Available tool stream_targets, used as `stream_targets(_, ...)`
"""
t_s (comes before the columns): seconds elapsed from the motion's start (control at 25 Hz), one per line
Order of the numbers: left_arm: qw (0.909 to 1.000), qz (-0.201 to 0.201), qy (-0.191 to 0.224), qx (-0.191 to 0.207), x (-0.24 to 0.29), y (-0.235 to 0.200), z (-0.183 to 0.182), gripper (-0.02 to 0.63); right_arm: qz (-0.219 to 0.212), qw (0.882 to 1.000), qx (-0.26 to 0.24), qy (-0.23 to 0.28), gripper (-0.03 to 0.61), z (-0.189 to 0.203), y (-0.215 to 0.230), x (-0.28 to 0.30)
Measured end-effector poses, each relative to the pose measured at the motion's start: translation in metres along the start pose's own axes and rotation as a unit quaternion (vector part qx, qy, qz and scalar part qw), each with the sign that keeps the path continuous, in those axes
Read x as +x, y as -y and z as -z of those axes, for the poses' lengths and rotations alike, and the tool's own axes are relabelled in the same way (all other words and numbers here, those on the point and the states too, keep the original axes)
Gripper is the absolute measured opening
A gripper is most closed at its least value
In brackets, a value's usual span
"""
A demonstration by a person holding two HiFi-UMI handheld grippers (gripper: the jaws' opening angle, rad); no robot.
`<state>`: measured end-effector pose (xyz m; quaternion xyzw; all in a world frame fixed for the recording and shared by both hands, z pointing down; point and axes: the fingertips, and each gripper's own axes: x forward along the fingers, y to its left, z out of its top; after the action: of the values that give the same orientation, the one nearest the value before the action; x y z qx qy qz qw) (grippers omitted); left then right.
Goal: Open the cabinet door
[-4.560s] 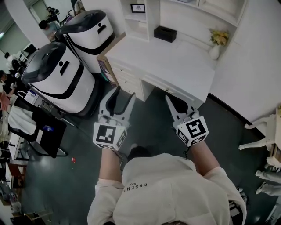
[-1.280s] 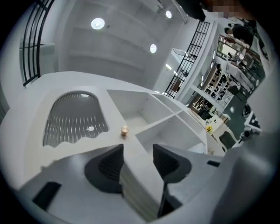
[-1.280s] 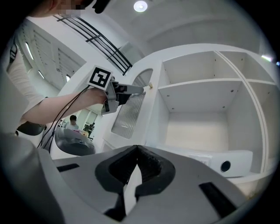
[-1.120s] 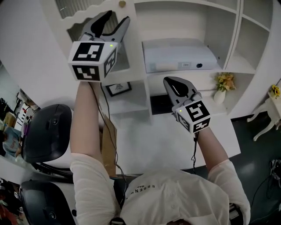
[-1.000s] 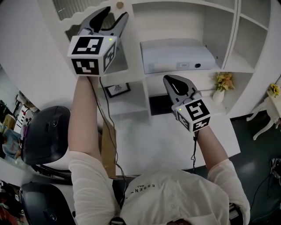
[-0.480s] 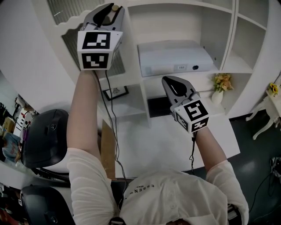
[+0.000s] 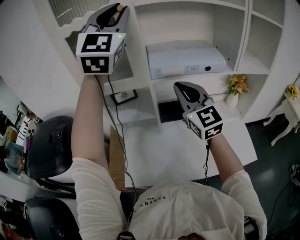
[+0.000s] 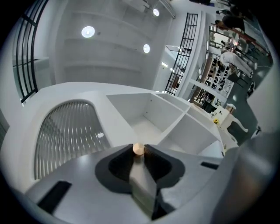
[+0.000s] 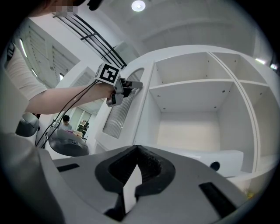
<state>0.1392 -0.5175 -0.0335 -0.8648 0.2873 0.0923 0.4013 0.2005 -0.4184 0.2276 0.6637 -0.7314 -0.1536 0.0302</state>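
The cabinet door (image 7: 132,44) is white with a ribbed glass panel (image 8: 65,135) and a small round tan knob (image 8: 138,148) at its edge. My left gripper (image 7: 118,9) is raised to the top of the head view. Its jaws are closing and their tips pinch the knob between them. The right gripper view shows this gripper (image 9: 135,84) against the door's edge. My right gripper (image 7: 180,86) hangs lower, in front of the open shelves, shut with nothing in it.
Open white shelves (image 9: 188,83) stand right of the door. A white box-shaped device (image 7: 185,58) lies on one shelf, with a flower vase (image 7: 233,96), a picture frame (image 7: 123,97) and the desk top (image 7: 159,150) below. Dark rounded bins (image 7: 47,145) stand at the left.
My left gripper went from open beside the knob to closed round it, shifting slightly up and right. The right gripper stayed where it was.
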Motion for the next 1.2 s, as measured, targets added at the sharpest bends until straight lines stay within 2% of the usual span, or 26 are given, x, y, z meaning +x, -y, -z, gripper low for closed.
stream_targets(0.28,0.999,0.03,0.03,-0.013,-0.03,0.003,-0.021,0.08,-0.001,1.0,0.001,-0.011,0.015,0.004,-0.011,-0.011)
stream_targets(0.56,0.9978,0.052,0.037,-0.019,-0.06,0.003,-0.036,0.075,0.002,1.0,0.004,-0.019,0.015,0.001,-0.029,-0.022)
stream_targets(0.76,0.9966,0.066,0.047,-0.017,-0.091,-0.001,-0.051,0.072,-0.005,1.0,0.004,-0.017,0.015,-0.005,-0.053,-0.031)
stream_targets(1.0,0.9916,0.101,0.065,-0.047,-0.127,-0.01,-0.064,0.072,-0.011,1.0,0.008,-0.018,0.015,-0.01,-0.081,-0.037)
stream_targets(1.2,0.9898,0.115,0.069,-0.048,-0.155,-0.02,-0.071,0.072,-0.016,1.0,0.016,-0.014,0.015,-0.014,-0.101,-0.034)
